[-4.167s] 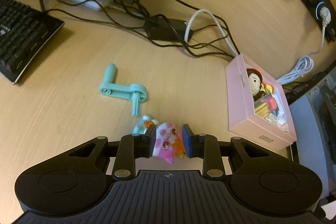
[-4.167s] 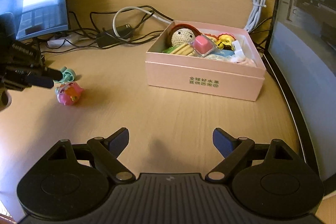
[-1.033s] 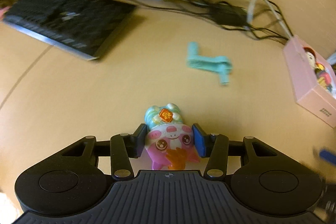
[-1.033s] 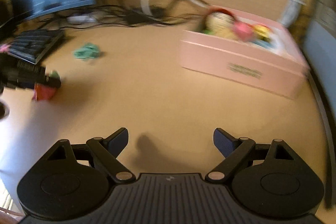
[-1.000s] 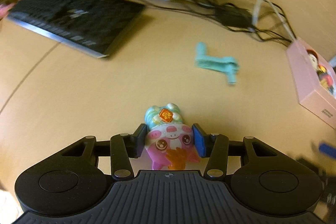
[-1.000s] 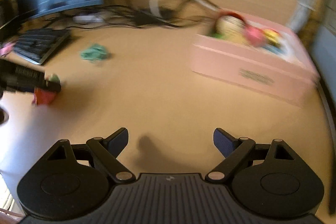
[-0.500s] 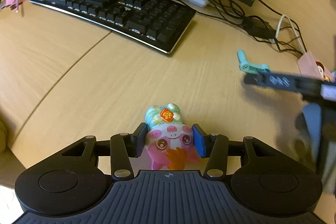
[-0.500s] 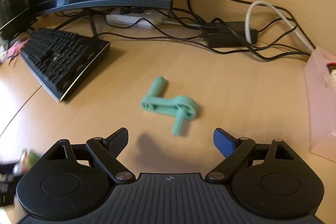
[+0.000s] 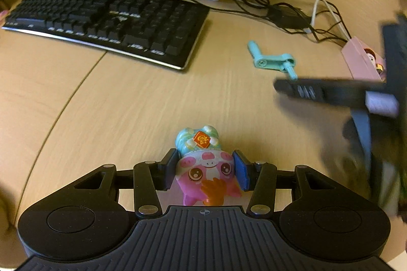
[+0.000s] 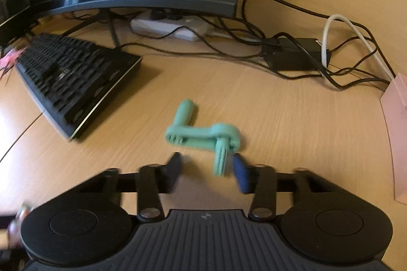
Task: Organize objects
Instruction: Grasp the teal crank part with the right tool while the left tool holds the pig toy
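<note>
Left wrist view has the left gripper (image 9: 204,170) clamped on a pink and blue pig-faced plastic figurine (image 9: 204,164) above the wooden desk (image 9: 114,103), while the right gripper (image 10: 207,173) brackets, jaws apart, a mint-green plastic crank handle (image 10: 203,137) lying beside a black keyboard (image 10: 73,77).

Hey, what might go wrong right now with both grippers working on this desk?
The right gripper is open around only the thin stem of the teal crank, and off-center, near one finger. Closing there may twist or flick the crank away.

The left gripper holds the pink pig toy by its rounded head, so it may slip or rotate in transit.

In the left wrist view the right gripper crosses the route to the pink box; the two may collide.
</note>
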